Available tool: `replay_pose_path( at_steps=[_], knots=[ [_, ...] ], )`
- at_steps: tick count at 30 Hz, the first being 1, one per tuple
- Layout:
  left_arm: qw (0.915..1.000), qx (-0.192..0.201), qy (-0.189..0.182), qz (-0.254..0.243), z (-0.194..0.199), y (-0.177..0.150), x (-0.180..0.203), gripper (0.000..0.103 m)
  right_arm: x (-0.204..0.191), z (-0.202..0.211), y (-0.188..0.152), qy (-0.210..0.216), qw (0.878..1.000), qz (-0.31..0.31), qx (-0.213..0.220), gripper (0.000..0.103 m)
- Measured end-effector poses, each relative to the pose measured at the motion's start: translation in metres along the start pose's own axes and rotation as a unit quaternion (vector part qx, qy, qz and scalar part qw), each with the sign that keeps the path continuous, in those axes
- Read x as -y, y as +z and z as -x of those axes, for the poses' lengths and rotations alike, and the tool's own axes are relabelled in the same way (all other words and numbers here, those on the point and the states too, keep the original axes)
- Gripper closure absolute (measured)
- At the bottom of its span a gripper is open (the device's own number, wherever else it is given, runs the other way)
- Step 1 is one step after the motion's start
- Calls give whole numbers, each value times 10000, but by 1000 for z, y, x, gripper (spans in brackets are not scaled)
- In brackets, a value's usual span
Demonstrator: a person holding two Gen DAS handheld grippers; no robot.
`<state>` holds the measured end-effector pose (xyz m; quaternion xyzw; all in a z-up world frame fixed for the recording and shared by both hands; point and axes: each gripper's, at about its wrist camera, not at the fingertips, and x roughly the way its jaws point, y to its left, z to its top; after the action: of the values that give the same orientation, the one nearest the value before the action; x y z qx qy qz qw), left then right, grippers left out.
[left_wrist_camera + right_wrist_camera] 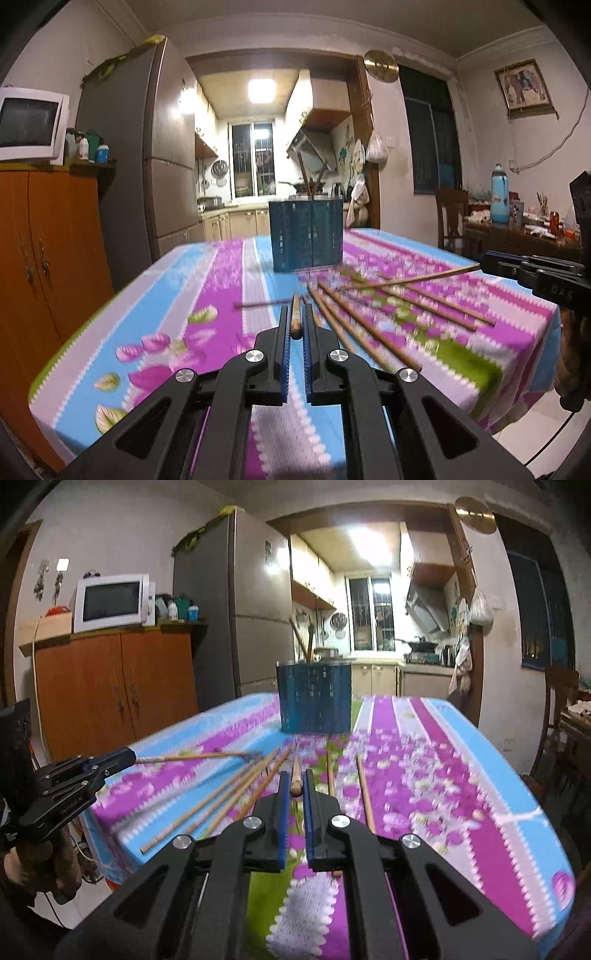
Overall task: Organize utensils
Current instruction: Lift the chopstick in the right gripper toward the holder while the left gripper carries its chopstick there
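A dark blue utensil holder [306, 235] stands at the far middle of the table, with a few chopsticks sticking out of it; it also shows in the right wrist view [314, 698]. Several wooden chopsticks [369, 325] lie loose on the flowered tablecloth, also seen in the right wrist view [229, 797]. My left gripper [295, 317] is shut on one chopstick [295, 318], held above the cloth. My right gripper [295, 782] is shut on another chopstick [295, 781]. Each gripper shows in the other's view, left gripper [122, 757] and right gripper [491, 263], each with its chopstick pointing over the pile.
The table [207, 280] carries a pink, blue and green cloth. An orange cabinet [48, 251] with a microwave [29, 125] and a tall fridge [162, 147] stand left. A wooden chair [450, 214] and a cluttered side table [524, 225] stand right. The kitchen lies beyond.
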<state>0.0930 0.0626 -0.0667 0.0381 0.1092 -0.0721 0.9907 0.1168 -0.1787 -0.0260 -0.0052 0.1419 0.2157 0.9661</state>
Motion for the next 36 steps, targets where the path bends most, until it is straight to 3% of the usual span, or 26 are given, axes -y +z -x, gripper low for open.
replay_pose_path(
  at_steps=[16, 26, 36],
  knots=[
    [9977, 659, -68, -106, 13, 69, -1, 96, -1, 10, 71, 194, 9977, 401, 514, 98],
    [9974, 713, -37, -28, -8, 108, -13, 96, 10, -3, 96, 241, 9979, 415, 442, 98],
    [9973, 724, -35, -82, -20, 118, -14, 96, 12, -12, 105, 288, 9978, 446, 406, 98]
  ],
)
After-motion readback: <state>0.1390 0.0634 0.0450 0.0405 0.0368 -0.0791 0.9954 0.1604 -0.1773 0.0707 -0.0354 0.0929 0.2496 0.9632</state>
